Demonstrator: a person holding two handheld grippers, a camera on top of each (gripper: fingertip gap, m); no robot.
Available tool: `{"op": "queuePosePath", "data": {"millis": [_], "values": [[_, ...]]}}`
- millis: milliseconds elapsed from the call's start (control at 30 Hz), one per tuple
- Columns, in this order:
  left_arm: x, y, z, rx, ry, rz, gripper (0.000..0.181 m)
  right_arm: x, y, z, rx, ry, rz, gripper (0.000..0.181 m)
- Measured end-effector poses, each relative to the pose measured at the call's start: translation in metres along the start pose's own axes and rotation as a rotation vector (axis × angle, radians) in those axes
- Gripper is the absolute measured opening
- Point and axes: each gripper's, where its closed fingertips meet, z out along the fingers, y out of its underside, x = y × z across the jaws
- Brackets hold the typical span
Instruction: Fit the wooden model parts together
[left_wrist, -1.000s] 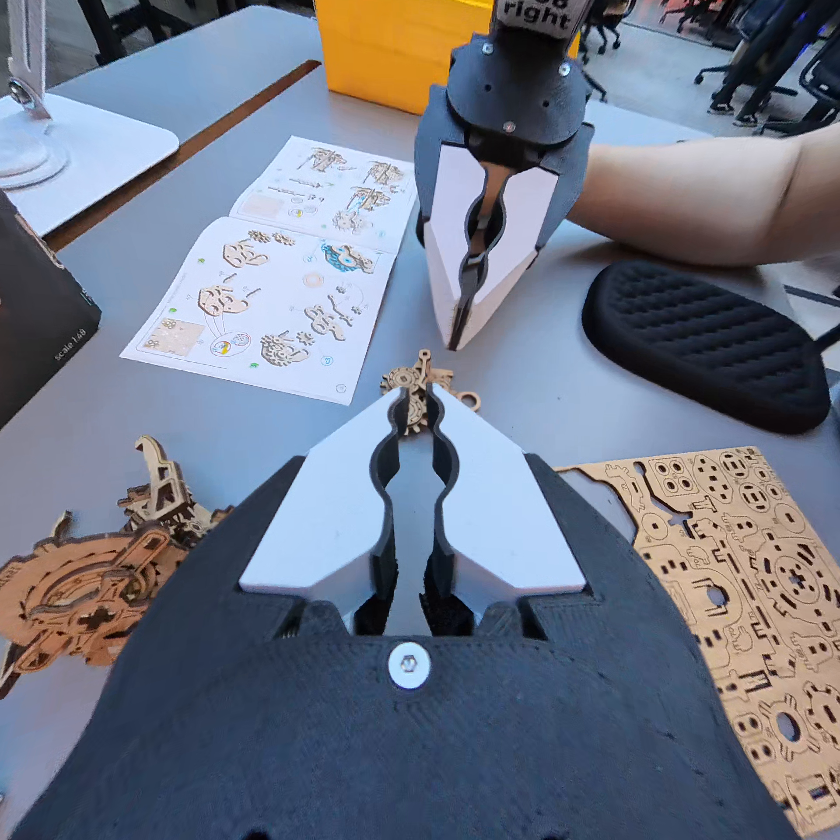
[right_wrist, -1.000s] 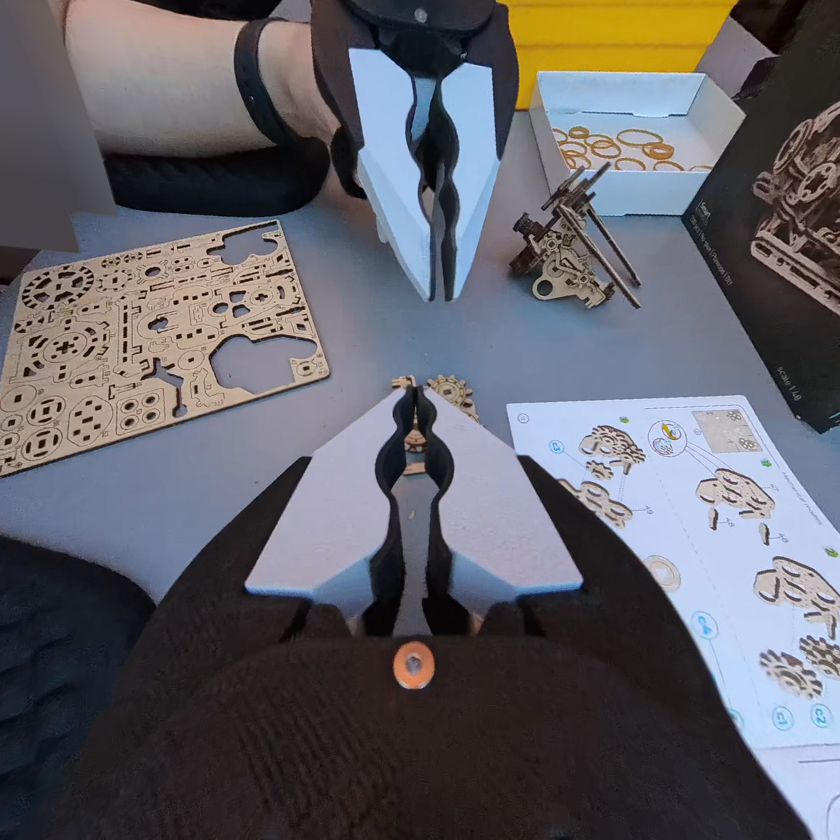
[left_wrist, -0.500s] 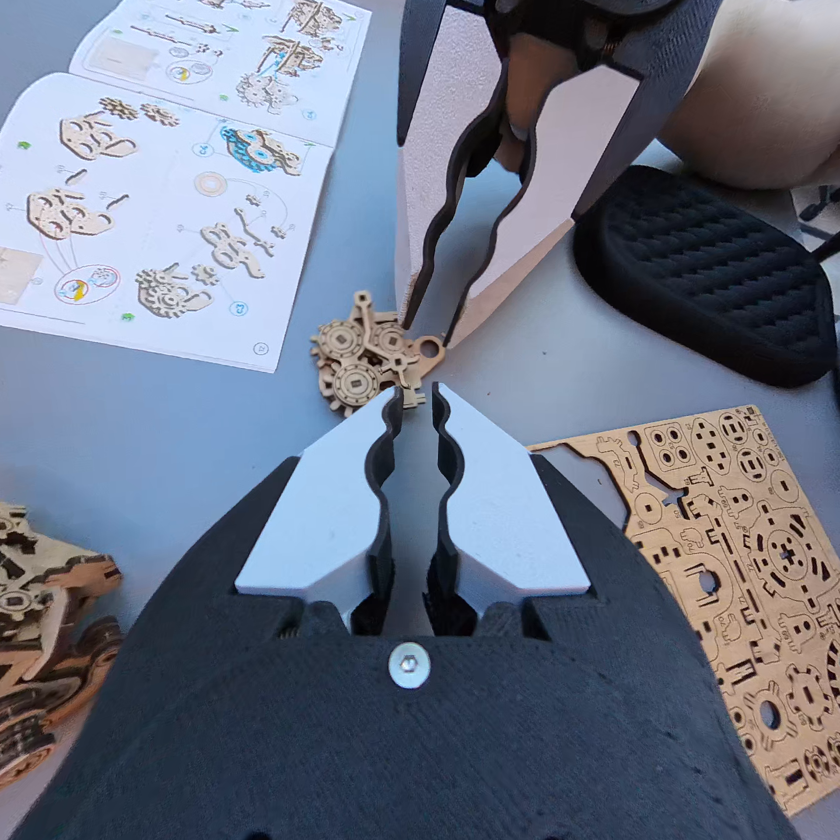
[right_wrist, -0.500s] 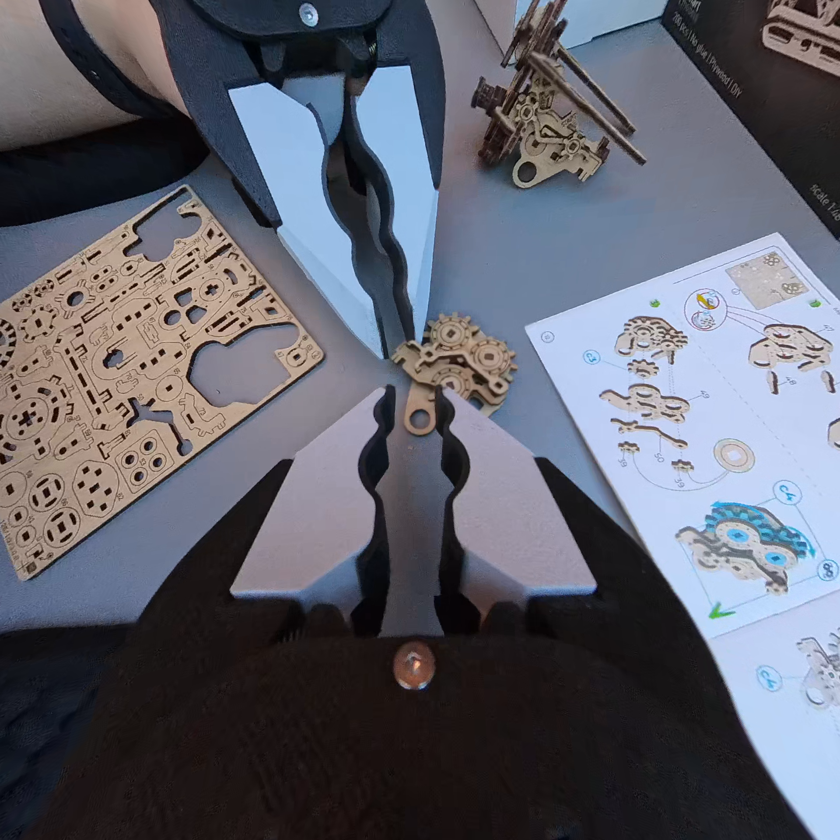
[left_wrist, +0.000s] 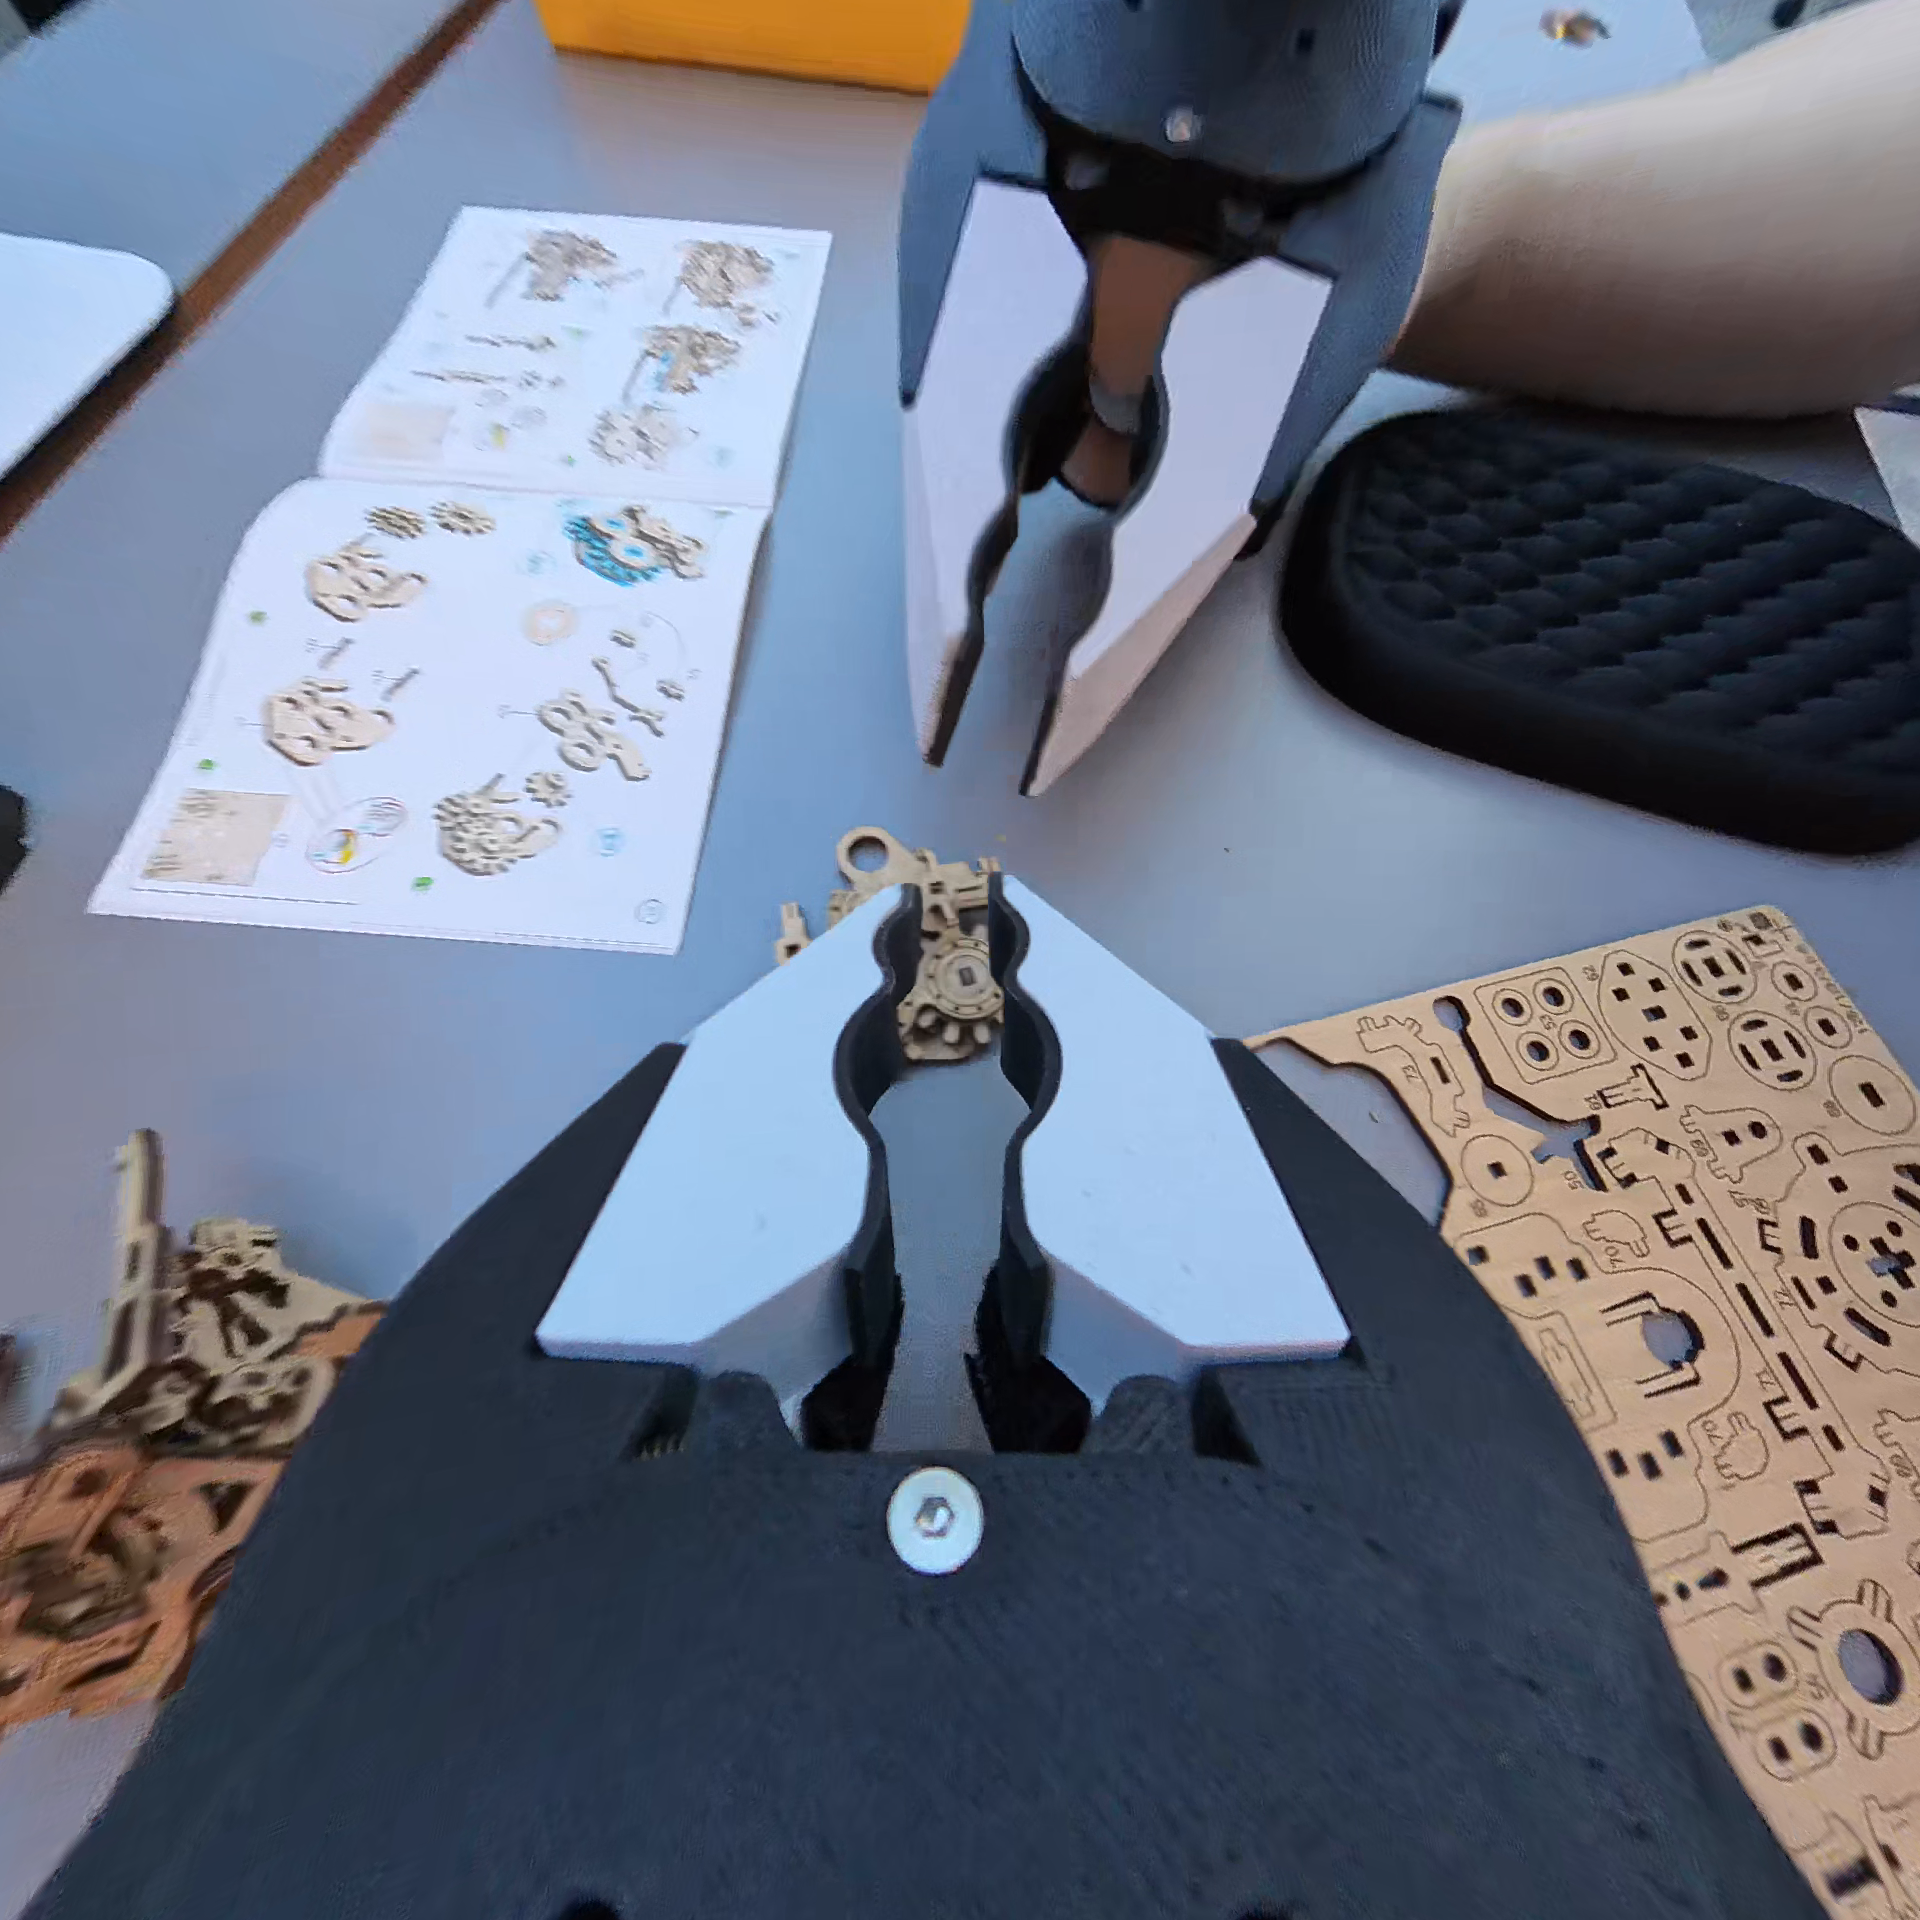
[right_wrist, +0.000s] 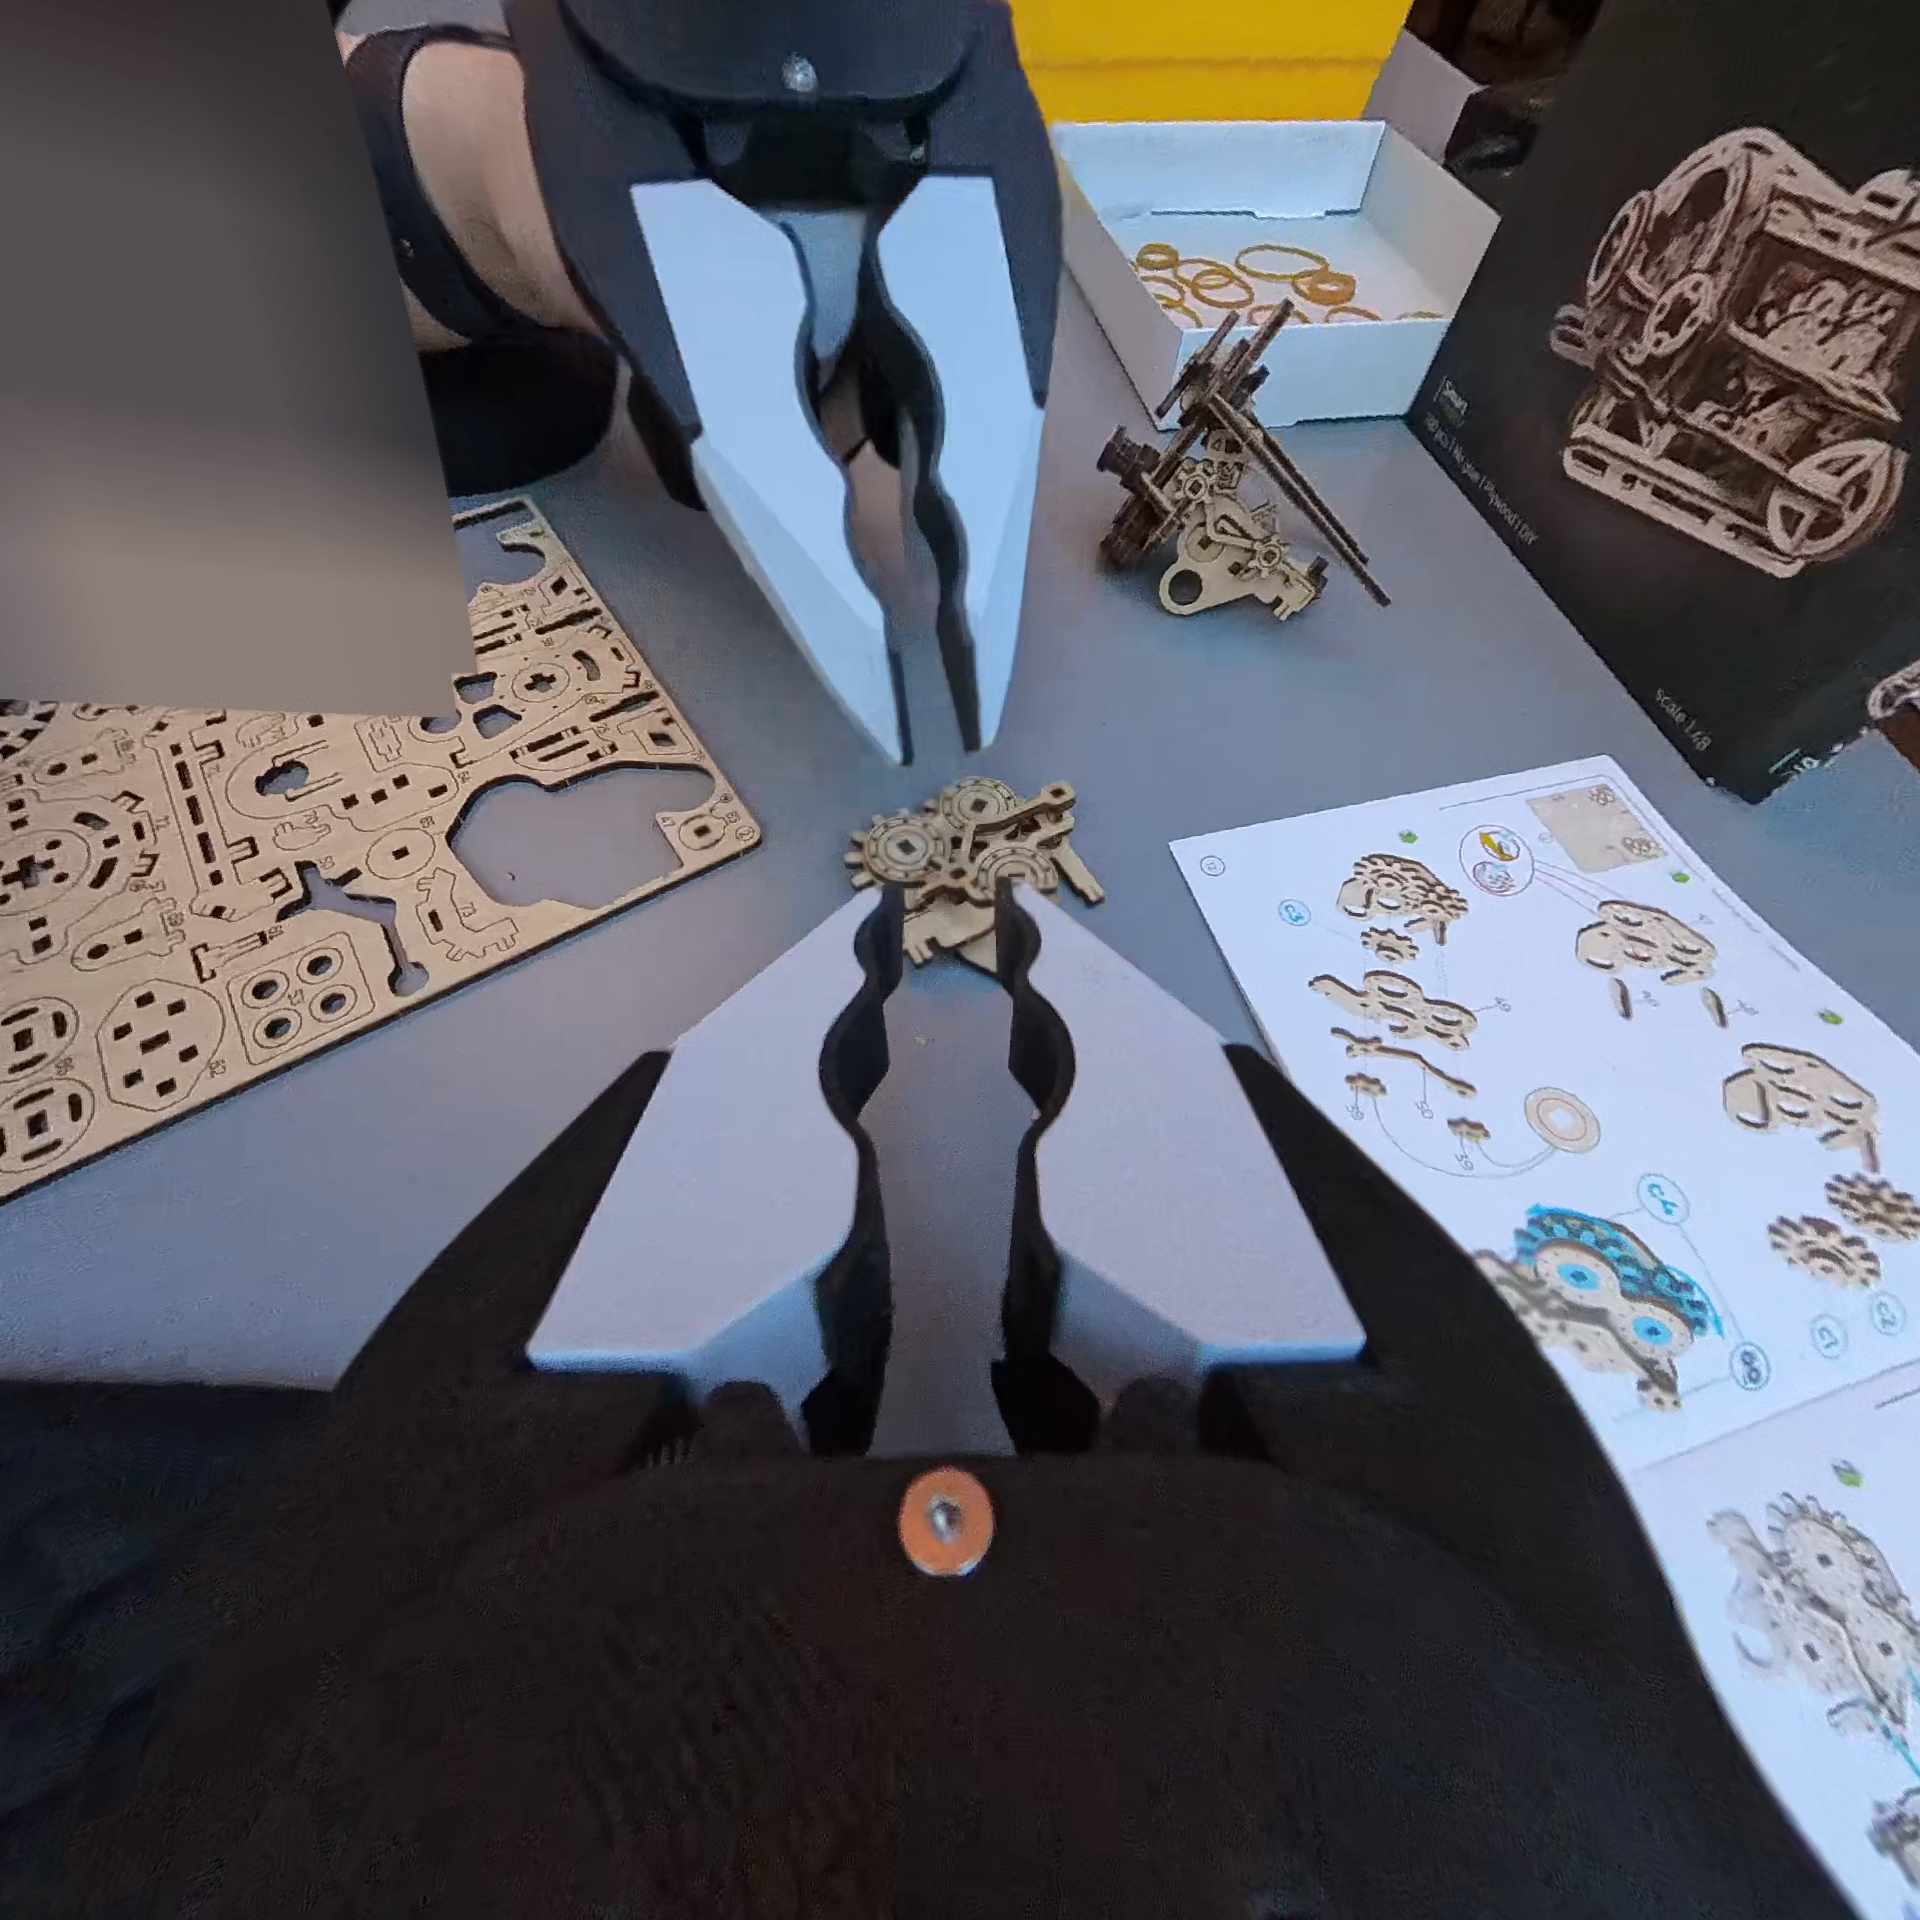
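Both our grippers (left_wrist: 943, 894) (right_wrist: 943, 904) hang parted over the gear cluster (right_wrist: 971, 847): light, brittle plywood; we'd pinch its flat plates.

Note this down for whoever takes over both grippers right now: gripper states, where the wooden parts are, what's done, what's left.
Left gripper: open, empty, tips over the gear cluster.
Right gripper: open, empty, facing it across the cluster.
Cluster: flat on the table between both sets of tips, not gripped.
Sheet: beside it, some parts already punched out. Frame stands by the white tray; booklet lies open.
Done: cluster and frame built.
Left: grip the cluster, probably to join the next part.
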Motion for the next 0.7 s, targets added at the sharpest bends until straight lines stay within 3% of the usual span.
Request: {"op": "queuePosePath", "data": {"millis": [100, 267, 700], "values": [[-0.01, -0.009, -0.01, 0.087, -0.03, 0.018, 0.012, -0.005, -0.004, 0.004, 0.009, -0.085, -0.101, 0.01], [-0.008, -0.007, -0.002, 0.086, -0.049, 0.139, 0.006, 0.001, -0.006, 0.012, -0.019, -0.118, -0.218, 0.003], [-0.013, 0.012, 0.016, -0.001, -0.058, 0.171, 0.0, 0.004, 0.008, 0.021, -0.052, -0.174, -0.088, 0.0]]}}
